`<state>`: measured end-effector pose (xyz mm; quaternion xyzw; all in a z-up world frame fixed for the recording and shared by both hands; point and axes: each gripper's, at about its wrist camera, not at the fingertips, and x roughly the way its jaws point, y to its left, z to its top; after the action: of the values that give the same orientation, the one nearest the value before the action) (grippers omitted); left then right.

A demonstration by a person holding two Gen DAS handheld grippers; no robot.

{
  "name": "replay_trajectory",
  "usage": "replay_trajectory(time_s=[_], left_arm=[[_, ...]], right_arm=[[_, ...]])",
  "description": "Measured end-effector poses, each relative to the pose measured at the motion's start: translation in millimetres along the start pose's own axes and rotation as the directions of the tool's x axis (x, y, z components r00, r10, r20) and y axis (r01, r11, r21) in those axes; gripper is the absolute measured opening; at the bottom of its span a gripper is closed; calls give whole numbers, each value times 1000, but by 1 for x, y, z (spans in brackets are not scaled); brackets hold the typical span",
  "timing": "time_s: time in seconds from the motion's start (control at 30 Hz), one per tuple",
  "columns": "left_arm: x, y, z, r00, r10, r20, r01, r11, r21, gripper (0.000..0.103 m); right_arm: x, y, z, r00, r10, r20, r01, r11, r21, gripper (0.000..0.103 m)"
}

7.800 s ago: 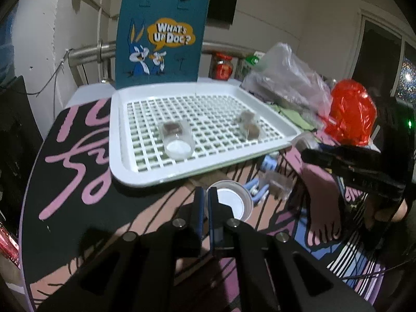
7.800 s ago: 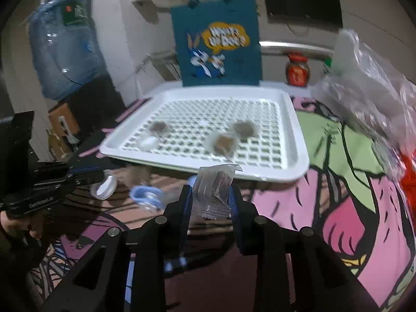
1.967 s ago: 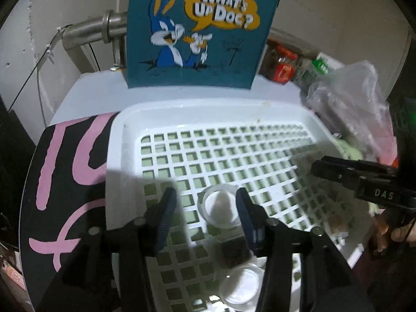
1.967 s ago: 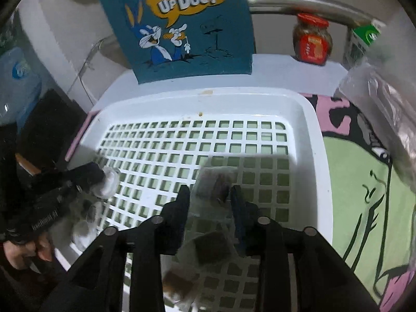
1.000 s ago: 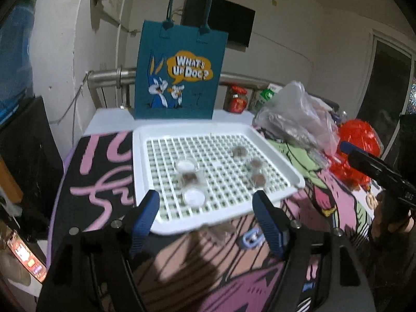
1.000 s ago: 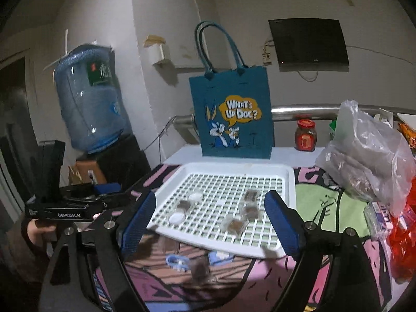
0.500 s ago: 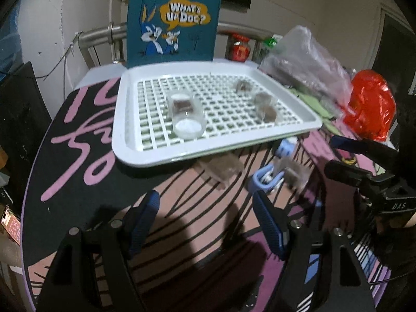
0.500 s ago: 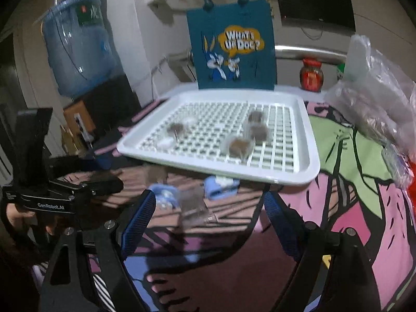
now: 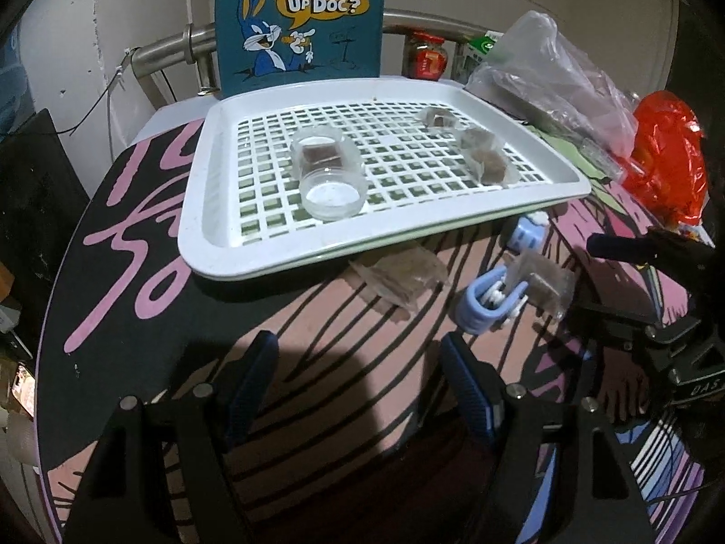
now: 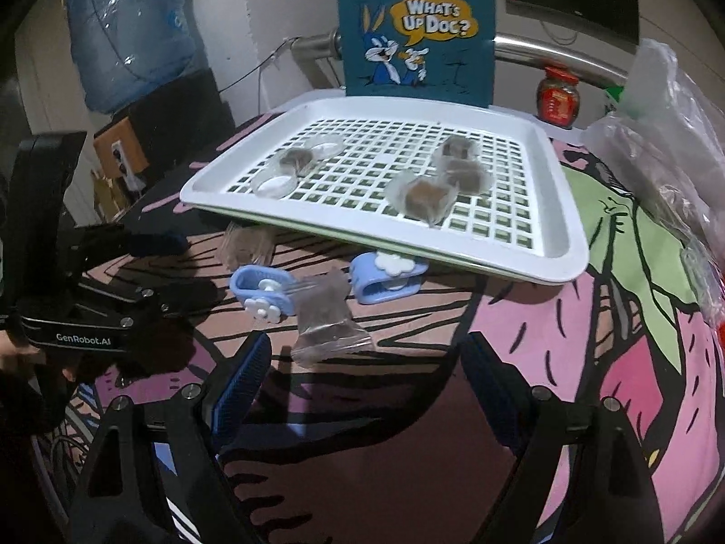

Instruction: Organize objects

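Observation:
A white grid tray (image 9: 204, 208) holds two clear round containers (image 9: 333, 192) and several wrapped brown packets (image 9: 491, 165). On the patterned tabletop in front of it lie a clear packet (image 9: 403, 274), two blue clips (image 9: 491, 301) (image 10: 387, 279) and another brown packet (image 10: 328, 322). My left gripper (image 9: 358, 353) hangs open and empty, short of the clear packet. My right gripper (image 10: 366, 353) is open and empty too, its fingers just behind the brown packet. Each gripper shows in the other's view, the right one (image 9: 589, 279) and the left one (image 10: 181, 272).
A teal tote bag (image 9: 299, 22) with a cartoon rabbit stands behind the tray. A red jar (image 10: 558, 97), a crumpled clear plastic bag (image 9: 548, 72) and a red bag (image 9: 666, 149) crowd the right side. A water jug (image 10: 131, 31) stands at far left.
Both grippers have come down and tipped toward the table in front of the tray, closer to the loose packets and clips. Their jaws stay equally wide.

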<state>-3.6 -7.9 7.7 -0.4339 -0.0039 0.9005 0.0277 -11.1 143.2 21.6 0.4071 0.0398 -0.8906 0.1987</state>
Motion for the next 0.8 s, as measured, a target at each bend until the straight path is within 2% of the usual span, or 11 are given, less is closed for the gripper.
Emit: replay_trajectory(time_s=[0.2, 0.3, 0.47, 0.53, 0.8], left_arm=[[2, -5, 0, 999, 33, -9, -32, 999, 26, 76], [5, -4, 1, 999, 45, -19, -45, 999, 25, 87], [7, -2, 1, 998, 49, -28, -48, 999, 13, 94], [9, -2, 0, 998, 44, -39, -44, 999, 11, 103], [9, -3, 0, 998, 45, -44, -44, 999, 17, 103]], right_arm=[[8, -3, 1, 999, -2, -38, 2, 1000, 16, 86], [9, -4, 1, 999, -5, -43, 6, 1000, 20, 86], [10, -3, 1, 999, -10, -48, 11, 1000, 17, 86], [10, -3, 1, 999, -11, -52, 12, 1000, 15, 86], [10, -4, 1, 998, -11, -56, 12, 1000, 19, 86]])
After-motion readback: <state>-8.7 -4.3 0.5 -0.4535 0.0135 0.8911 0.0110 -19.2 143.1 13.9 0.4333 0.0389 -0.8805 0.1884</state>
